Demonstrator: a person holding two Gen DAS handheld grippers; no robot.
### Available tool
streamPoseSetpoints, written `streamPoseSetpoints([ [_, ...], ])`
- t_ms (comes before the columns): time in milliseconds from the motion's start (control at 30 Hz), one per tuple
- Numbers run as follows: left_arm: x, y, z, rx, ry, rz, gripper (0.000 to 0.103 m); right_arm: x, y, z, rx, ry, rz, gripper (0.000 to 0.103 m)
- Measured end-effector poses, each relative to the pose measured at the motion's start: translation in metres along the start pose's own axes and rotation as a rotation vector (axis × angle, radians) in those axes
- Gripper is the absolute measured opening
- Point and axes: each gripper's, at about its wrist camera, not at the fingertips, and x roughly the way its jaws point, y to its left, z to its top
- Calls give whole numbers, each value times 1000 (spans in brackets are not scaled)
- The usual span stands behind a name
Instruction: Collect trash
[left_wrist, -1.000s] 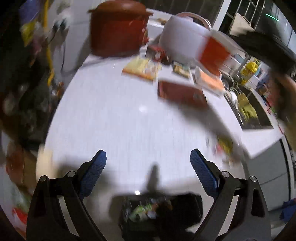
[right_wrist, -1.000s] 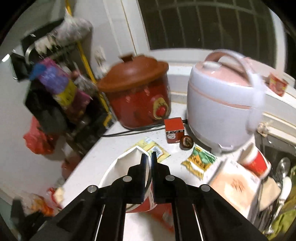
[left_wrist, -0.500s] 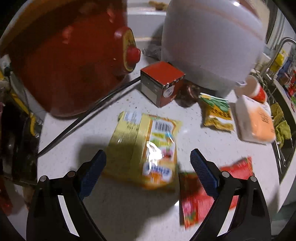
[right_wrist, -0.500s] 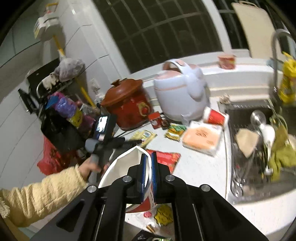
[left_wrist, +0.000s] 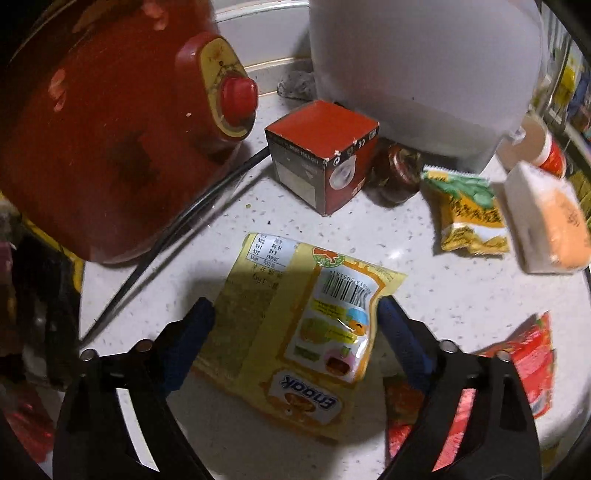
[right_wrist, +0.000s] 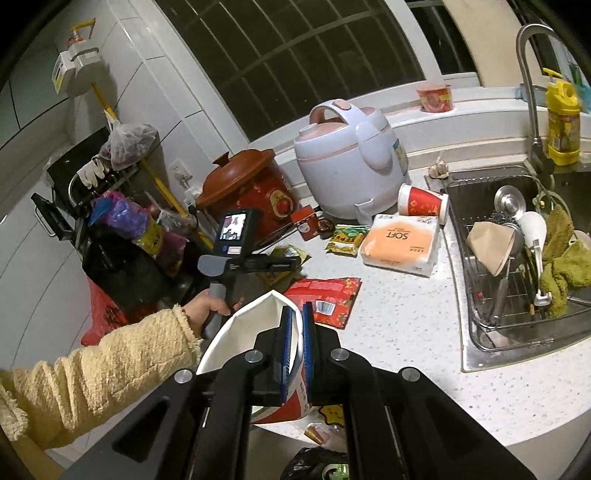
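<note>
A yellow snack wrapper (left_wrist: 295, 325) lies flat on the white speckled counter (left_wrist: 443, 295) in front of the red crock pot (left_wrist: 103, 122). My left gripper (left_wrist: 295, 312) is open, tilted down, with one blue pad on each side of the wrapper; the right pad is at its edge. In the right wrist view my right gripper (right_wrist: 299, 321) is shut on the wall of a squashed paper cup (right_wrist: 243, 332), white inside and red outside, held over the counter's front edge. A red wrapper (right_wrist: 325, 295) and a green-yellow packet (right_wrist: 347, 236) lie farther along the counter.
A small red box (left_wrist: 325, 155), a dark jar (left_wrist: 399, 173) and the pink-white rice cooker (right_wrist: 347, 162) stand behind the wrapper. A tissue pack (right_wrist: 402, 243) and a tipped red cup (right_wrist: 421, 199) lie near the sink (right_wrist: 517, 325). A black bag (right_wrist: 317, 465) is below.
My left gripper swung from the counter's front to its back and dropped over the yellow wrapper. The right gripper drew back with the cup, so more of the counter and sink shows.
</note>
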Motion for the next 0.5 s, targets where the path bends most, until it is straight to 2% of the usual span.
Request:
streamPoseSetpoints([
  [100,-1,-2,2,9,-7,12,93,3,2,-1,-3,4,7,6],
  [200,-2,0,0,-21,-7,-15,91,5,2,-3,6,9,6,6],
  [267,-5,2,-2,-42,-24,-36,80,4,2,-5,9,9,4,6],
  [300,-8,4,-5,-49,-34,-46,68,3,2,-6,9,6,2,6],
  [333,-13,6,-6,-59,-50,-67,62,2,2,-6,9,4,2,6],
  [400,-23,13,-10,-98,-72,-138,61,-1,1,-6,16,-4,3,6],
  [500,-37,22,-20,-152,-93,-186,54,-3,1,-6,22,-17,13,6],
])
